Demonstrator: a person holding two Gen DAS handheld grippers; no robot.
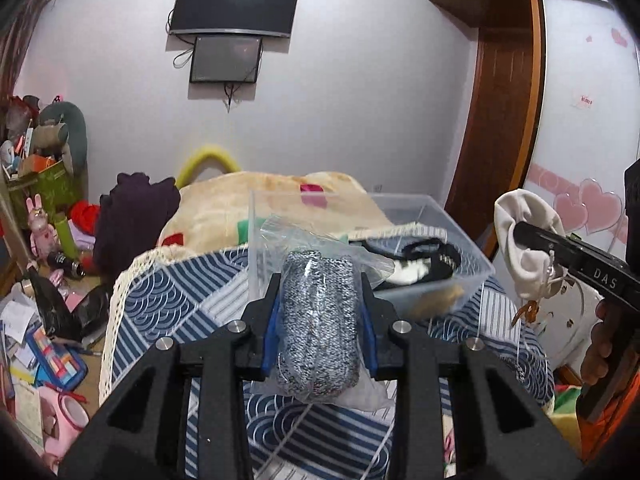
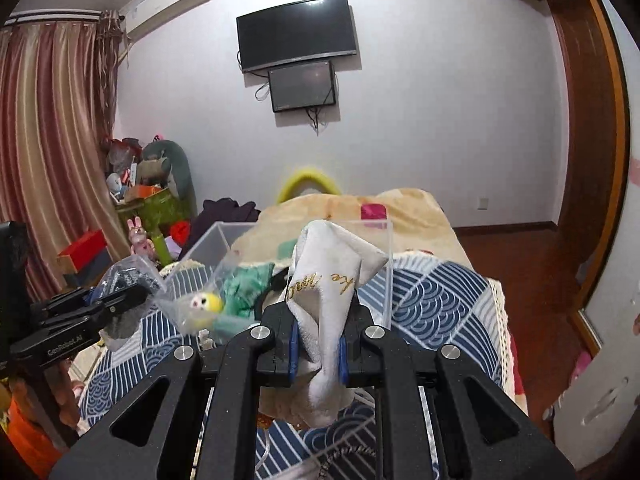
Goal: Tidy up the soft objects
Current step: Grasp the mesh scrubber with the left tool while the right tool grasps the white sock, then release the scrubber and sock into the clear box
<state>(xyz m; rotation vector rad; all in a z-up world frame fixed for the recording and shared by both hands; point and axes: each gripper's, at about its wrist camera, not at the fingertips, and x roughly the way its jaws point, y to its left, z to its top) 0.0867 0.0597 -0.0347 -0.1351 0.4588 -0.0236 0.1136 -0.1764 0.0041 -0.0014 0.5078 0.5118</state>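
My left gripper (image 1: 320, 304) is shut on a bagged grey knit bundle (image 1: 318, 320) in a clear plastic bag, held above the blue patterned bedspread (image 1: 168, 296). It also shows at the left of the right wrist view (image 2: 120, 300). My right gripper (image 2: 318, 340) is shut on a white cloth (image 2: 332, 292) with gold lettering; it shows in the left wrist view (image 1: 528, 240) too. A clear plastic box (image 1: 460, 224) on the bed holds dark and white soft items; in the right wrist view the box (image 2: 386, 272) also holds green cloth (image 2: 248, 284).
A beige blanket (image 1: 248, 204) and a purple garment (image 1: 136, 216) lie further up the bed. Toys, papers and boxes (image 1: 44, 344) crowd the floor at left. A wooden wardrobe (image 1: 504, 100) stands at right. Two screens (image 1: 234, 4) hang on the wall.
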